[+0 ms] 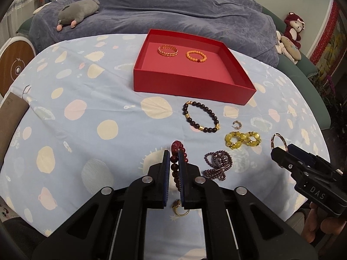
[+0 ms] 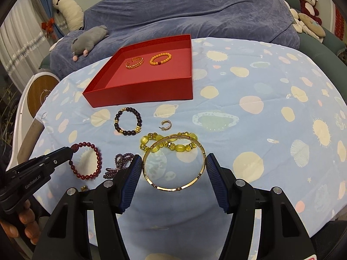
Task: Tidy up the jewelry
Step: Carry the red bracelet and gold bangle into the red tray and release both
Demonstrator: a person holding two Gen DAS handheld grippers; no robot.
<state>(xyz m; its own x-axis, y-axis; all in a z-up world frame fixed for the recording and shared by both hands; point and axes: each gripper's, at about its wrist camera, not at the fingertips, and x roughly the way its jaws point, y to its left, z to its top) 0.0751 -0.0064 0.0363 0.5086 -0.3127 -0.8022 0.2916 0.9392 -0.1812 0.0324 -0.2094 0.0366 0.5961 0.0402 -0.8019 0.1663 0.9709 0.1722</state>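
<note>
A red box [image 1: 193,85] [image 2: 138,93] holds a gold chain bracelet [image 1: 168,50] [image 2: 135,62] and an orange bead bracelet [image 1: 196,56] [image 2: 161,59]. My left gripper [image 1: 173,153] is shut on a dark red bead bracelet [image 1: 176,149] [image 2: 86,160]. My right gripper [image 2: 173,162] is shut on a gold bangle [image 2: 173,164] [image 1: 278,143], its jaws pressing the rim on both sides. On the cloth lie a black-and-gold bead bracelet [image 1: 201,117] [image 2: 128,124], a yellow bead bracelet [image 1: 243,142] [image 2: 171,144], a purple bead string [image 1: 218,162] [image 2: 121,162], a small ear cuff [image 1: 237,124] [image 2: 166,125] and a gold ring [image 1: 179,208].
The table has a light blue patterned cloth [image 1: 86,112] [image 2: 260,119]. Behind it is a sofa under a blue cover [image 1: 173,10] with plush toys [image 1: 76,10] [image 2: 308,0]. A round wooden device [image 1: 15,69] stands at the left edge.
</note>
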